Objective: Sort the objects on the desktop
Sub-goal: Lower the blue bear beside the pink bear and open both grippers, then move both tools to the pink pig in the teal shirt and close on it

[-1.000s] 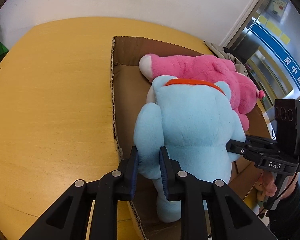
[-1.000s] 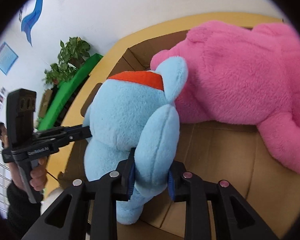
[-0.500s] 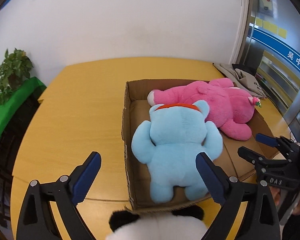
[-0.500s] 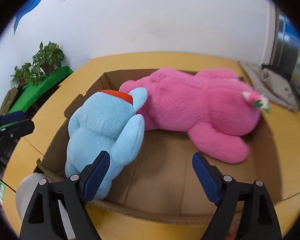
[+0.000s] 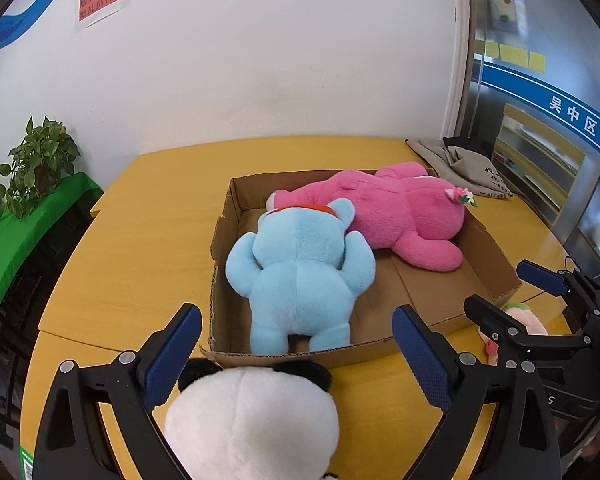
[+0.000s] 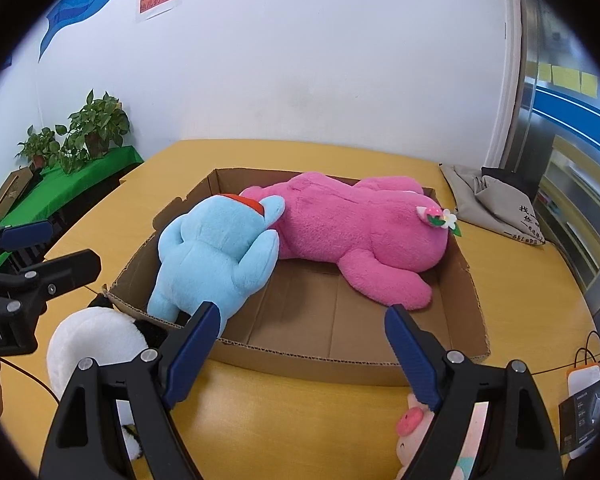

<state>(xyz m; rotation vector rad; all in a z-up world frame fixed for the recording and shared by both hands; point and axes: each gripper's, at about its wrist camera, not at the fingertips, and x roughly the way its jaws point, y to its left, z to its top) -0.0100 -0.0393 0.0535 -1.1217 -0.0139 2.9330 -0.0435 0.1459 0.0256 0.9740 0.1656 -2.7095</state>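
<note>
Left gripper (image 5: 296, 356) fingers wide apart, empty; panda (image 5: 252, 420) at bottom centre, directly below gap, nearest this hand; right gripper (image 6: 300, 348) likewise spread, empty, small pink toy (image 6: 410, 428) beneath it; blue plush (image 5: 300, 272), pink plush (image 5: 388, 216) inside box (image 5: 496, 264) on table (image 5: 148, 240).

Both wrist views near table edge, angled down at cardboard box (image 5: 496, 264) (image 6: 466, 276); shared: box, probably same wall.

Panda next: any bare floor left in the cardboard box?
Yes: the brown cardboard box has bare floor along its near wall, right of the light blue plush bear and below the pink plush bear. The far-left half is crowded.
</note>
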